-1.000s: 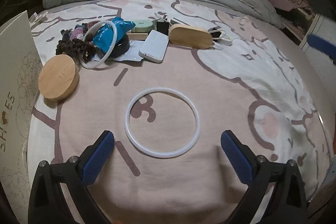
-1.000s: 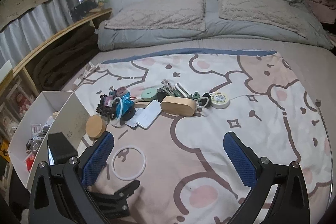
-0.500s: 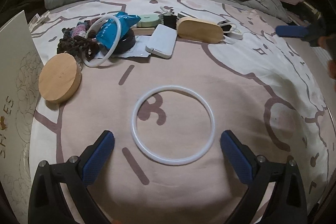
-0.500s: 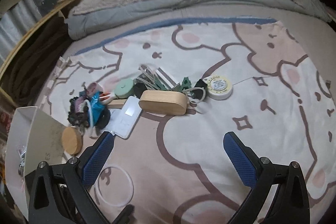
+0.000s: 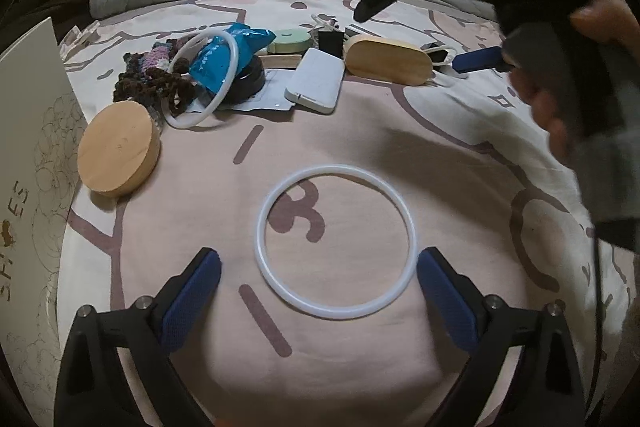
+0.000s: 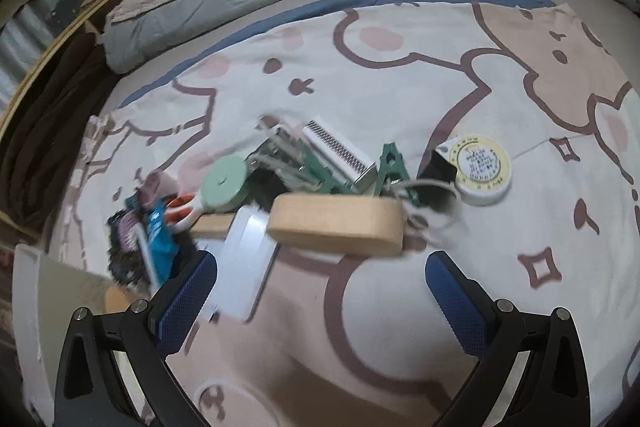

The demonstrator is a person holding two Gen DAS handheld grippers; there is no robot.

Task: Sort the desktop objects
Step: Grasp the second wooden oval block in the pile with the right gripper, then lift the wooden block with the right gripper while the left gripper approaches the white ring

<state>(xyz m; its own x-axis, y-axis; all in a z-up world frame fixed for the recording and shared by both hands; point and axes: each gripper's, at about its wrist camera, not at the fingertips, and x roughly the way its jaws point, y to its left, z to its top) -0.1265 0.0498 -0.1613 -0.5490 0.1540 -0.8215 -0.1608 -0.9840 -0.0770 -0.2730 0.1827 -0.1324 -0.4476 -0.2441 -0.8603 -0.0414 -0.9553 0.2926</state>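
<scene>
A white ring [image 5: 336, 169] lies flat on the patterned blanket [image 5: 400, 147]. My left gripper [image 5: 318, 255] hovers just over it; its jaws are closing with the ring between them, and the pads are clear of it. My right gripper [image 6: 322, 287] is open and empty, low over the pile just in front of the oval wooden box [image 6: 336, 227] and beside the white power bank [image 6: 248, 267]. In the left wrist view a hand holds that gripper at the upper right, with one of its blue fingers [image 5: 478, 60] by the oval wooden box [image 5: 388, 61].
The pile holds a second white ring [image 5: 224, 83], a blue packet [image 5: 224, 55], a dark knitted item [image 5: 152, 83], a round wooden lid [image 5: 118, 149], a mint disc [image 6: 222, 189], scissors [image 6: 182, 211] and a tape measure [image 6: 480, 167]. A white cardboard box [image 5: 32, 147] stands at the left. Pillows lie behind.
My right gripper has come down and closer to the pile, entering the left wrist view from the right. The left jaws have narrowed a little around the ring.
</scene>
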